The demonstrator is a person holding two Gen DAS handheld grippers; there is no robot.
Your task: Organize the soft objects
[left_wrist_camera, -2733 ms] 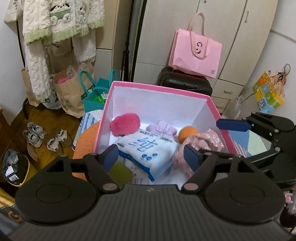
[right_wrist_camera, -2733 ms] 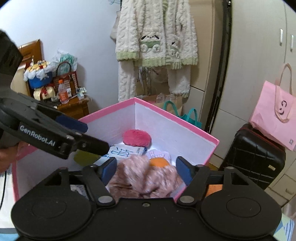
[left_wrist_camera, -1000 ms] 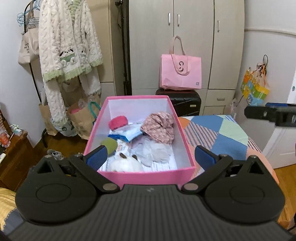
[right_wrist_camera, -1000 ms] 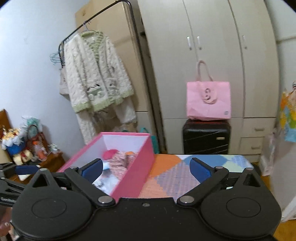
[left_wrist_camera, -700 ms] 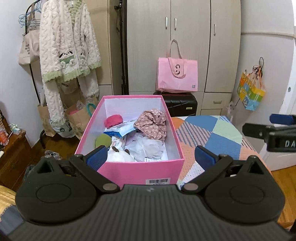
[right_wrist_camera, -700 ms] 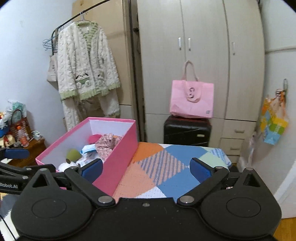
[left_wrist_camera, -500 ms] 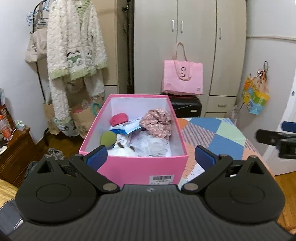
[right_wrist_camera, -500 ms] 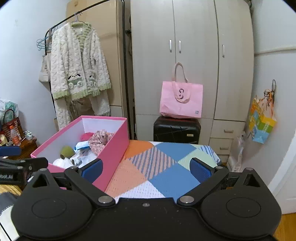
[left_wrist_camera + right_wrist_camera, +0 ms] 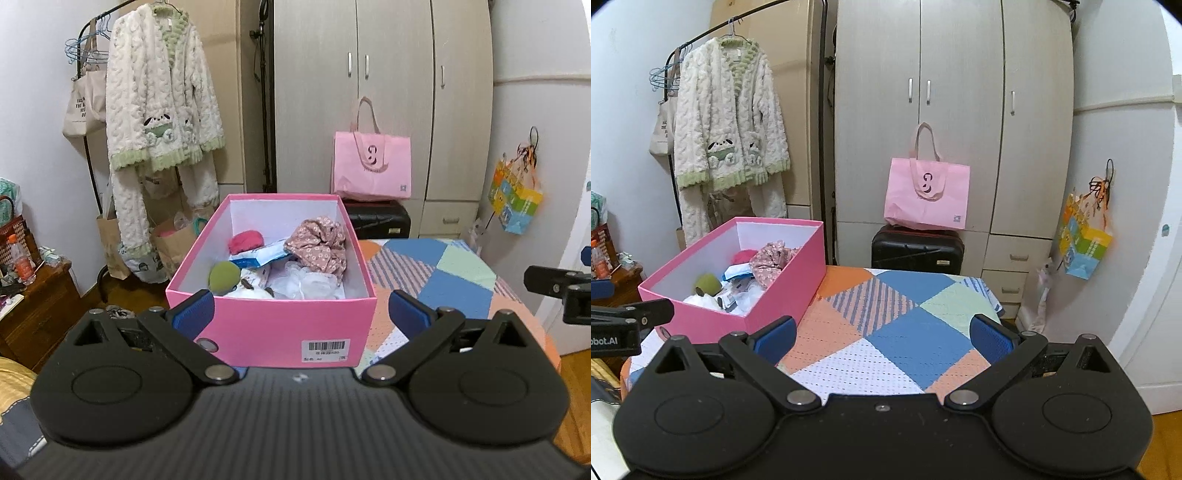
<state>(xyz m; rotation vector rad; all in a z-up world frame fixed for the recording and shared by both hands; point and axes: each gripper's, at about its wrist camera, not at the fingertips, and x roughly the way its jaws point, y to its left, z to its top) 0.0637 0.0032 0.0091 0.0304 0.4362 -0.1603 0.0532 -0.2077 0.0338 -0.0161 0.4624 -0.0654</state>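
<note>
Pulled back from pink box (image 9: 271,325) since 2.7 s earlier: left gripper (image 9: 301,314) and right gripper (image 9: 882,336), then over the contents, now short of near wall. Both spread wide, empty. Box stood on patchwork tablecloth (image 9: 886,332), left portion. Held inside: floral scrunchie (image 9: 319,243), pink pouf (image 9: 245,240), green ball (image 9: 223,277), blue-white packet (image 9: 258,256), white plastic-wrapped items (image 9: 306,282). Behind table: black suitcase (image 9: 918,249), pink tote bag (image 9: 927,195) on top.
</note>
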